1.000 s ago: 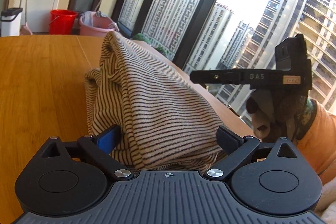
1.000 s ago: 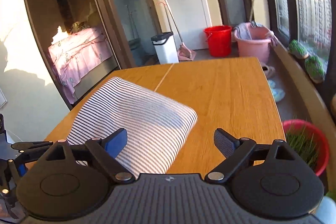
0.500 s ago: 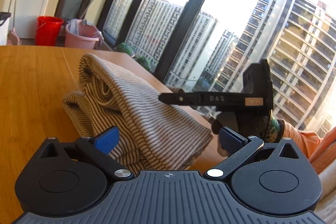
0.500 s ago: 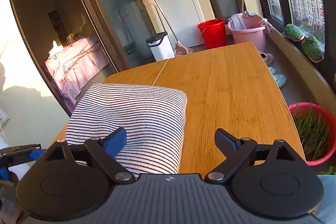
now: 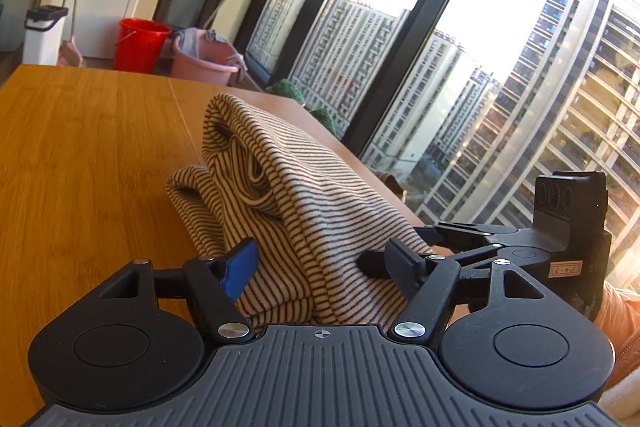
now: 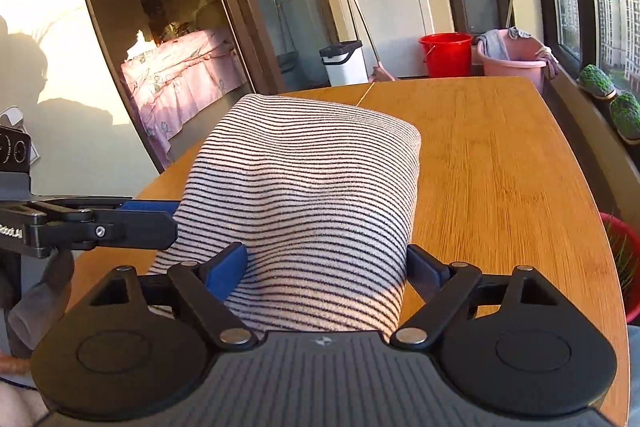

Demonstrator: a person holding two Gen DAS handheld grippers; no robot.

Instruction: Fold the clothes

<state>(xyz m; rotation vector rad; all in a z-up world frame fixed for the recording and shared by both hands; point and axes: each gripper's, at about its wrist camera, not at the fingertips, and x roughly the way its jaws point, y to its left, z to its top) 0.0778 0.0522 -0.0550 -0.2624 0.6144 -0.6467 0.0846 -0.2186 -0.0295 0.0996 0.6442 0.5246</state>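
Closing on: striped garment (image 5: 304, 211), folded on the worktop (image 5: 80, 155)
Left claw (image 5: 320, 263): narrowing, garment between, pads not yet pinching
Right claw (image 6: 328, 267): narrowing, spread around the garment's end

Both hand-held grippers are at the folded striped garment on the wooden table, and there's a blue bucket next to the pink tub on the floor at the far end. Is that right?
Not quite: the bucket is red, not blue, as the right wrist view shows. The rest holds: the left hand-held gripper and right hand-held gripper both straddle the folded striped garment on the wooden table, and the bucket stands beside the pink tub.
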